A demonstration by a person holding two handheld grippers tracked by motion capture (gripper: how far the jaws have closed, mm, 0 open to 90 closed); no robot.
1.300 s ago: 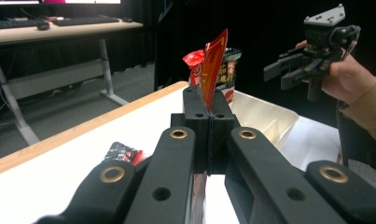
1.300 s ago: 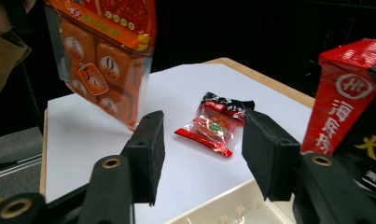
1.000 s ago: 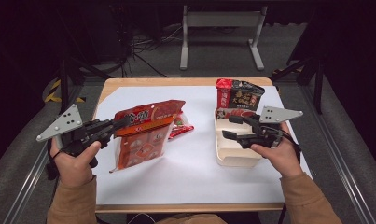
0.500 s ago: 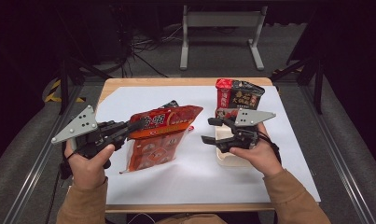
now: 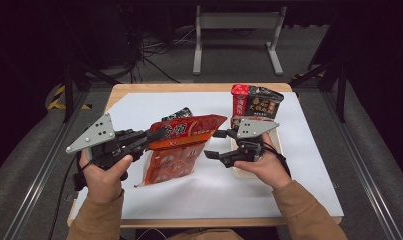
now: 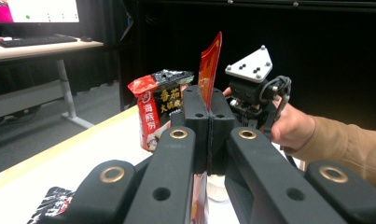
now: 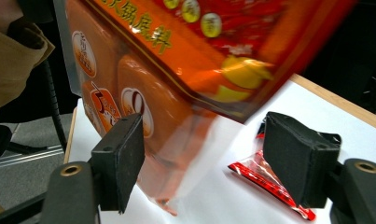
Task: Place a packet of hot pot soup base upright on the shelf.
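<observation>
orange-red hotpot base pouch (image 5: pixel 176 145): being held up off the bench (image 5: pixel 309 195) by its top edge, hanging tilted, lower end nearly touching the white sheet; sitting left of centre, between the two hands.
left claw (image 5: pixel 156 134): pressed together on the pouch's top seam; in the left gripper view the seam (image 6: pixel 209 70) is sticking up out of the shut pads.
right claw (image 5: pixel 215 144): jaws have just been opening, now standing wide apart; in the right gripper view the pouch's lower corner (image 7: pixel 185 140) is hanging between the pads with neither pad pressing on it.
change: since a second ago the pouch is moving toward the centre and the right claw is coming off the pale tray (image 5: pixel 244 170) toward the pouch's free end.
meaning: looks like a two-claw grab is being set up, maybe to tear or steady the pouch; second grip not yet made.
pouch writing: yellow Chinese characters reading 火锅底料 on a red band, round food pictures below; brand too blurred to tell.
red-black packet (image 5: pixel 254 102): standing at the far right of the bench, Chinese print, 海底捞 and 番茄 legible in the left gripper view (image 6: pixel 160 112).
small red sachet (image 7: pixel 269 184): lying flat on the bench under the pouch, text unreadable.
black sachet (image 5: pixel 178 114): lying behind the pouch, print unreadable.
</observation>
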